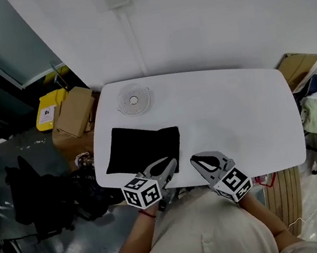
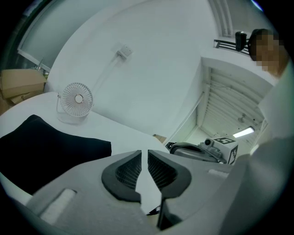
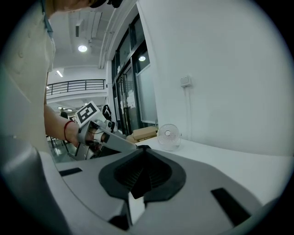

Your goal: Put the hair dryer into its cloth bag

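A black cloth bag [image 1: 141, 149] lies flat on the white table [image 1: 234, 117] near its front left edge; it also shows at the lower left of the left gripper view [image 2: 46, 151]. No hair dryer shows in any view. My left gripper [image 1: 170, 163] hovers at the bag's near right corner, its jaws [image 2: 144, 151] a narrow slit apart with nothing between them. My right gripper [image 1: 194, 160] hangs just right of it over the table's front edge, shut and empty [image 3: 143, 149]. Each gripper shows in the other's view: the right gripper [image 2: 193, 149], the left gripper [image 3: 115, 140].
A small white round fan [image 1: 134, 100] stands at the table's back left, behind the bag. Cardboard boxes [image 1: 74, 112] and a yellow bin [image 1: 49, 107] sit on the floor left of the table. A white wall runs behind the table.
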`<state>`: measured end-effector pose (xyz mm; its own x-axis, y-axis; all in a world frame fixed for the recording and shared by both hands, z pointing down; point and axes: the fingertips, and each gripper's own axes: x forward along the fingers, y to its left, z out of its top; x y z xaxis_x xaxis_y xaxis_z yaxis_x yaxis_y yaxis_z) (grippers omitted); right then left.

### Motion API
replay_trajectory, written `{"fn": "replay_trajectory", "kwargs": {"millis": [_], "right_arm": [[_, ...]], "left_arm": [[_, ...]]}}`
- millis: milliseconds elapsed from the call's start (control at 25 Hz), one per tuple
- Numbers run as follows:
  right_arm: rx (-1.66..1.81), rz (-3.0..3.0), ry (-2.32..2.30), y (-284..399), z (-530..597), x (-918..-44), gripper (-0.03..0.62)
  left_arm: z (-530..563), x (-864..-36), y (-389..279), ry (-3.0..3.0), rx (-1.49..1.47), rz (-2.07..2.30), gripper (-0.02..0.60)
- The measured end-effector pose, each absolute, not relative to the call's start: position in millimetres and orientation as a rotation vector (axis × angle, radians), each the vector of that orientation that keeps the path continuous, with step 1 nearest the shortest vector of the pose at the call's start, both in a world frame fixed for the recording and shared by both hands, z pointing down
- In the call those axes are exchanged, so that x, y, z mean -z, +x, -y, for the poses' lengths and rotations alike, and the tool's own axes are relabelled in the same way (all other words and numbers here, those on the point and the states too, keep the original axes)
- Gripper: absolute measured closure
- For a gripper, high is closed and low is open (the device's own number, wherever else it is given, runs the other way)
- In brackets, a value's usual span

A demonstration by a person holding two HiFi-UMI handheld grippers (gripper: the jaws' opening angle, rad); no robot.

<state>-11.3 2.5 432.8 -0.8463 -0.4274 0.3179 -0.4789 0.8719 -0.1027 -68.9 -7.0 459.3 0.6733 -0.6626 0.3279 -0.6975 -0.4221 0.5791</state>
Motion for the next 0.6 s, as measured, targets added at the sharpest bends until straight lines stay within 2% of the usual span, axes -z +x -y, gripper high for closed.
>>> {"fn": "replay_trajectory", "kwargs": {"millis": [320, 600], "right_arm": [[-0.257, 2.76, 0.687, -13, -9, -428, 0.569], [-0.273, 2.734, 0.675, -12, -12, -430, 0.577]], "left_arm": [[-7, -455, -68, 2.2, -0.07, 1.036, 0.568], [-14, -456, -62, 2.211, -0.069, 1.008, 0.571]]}}
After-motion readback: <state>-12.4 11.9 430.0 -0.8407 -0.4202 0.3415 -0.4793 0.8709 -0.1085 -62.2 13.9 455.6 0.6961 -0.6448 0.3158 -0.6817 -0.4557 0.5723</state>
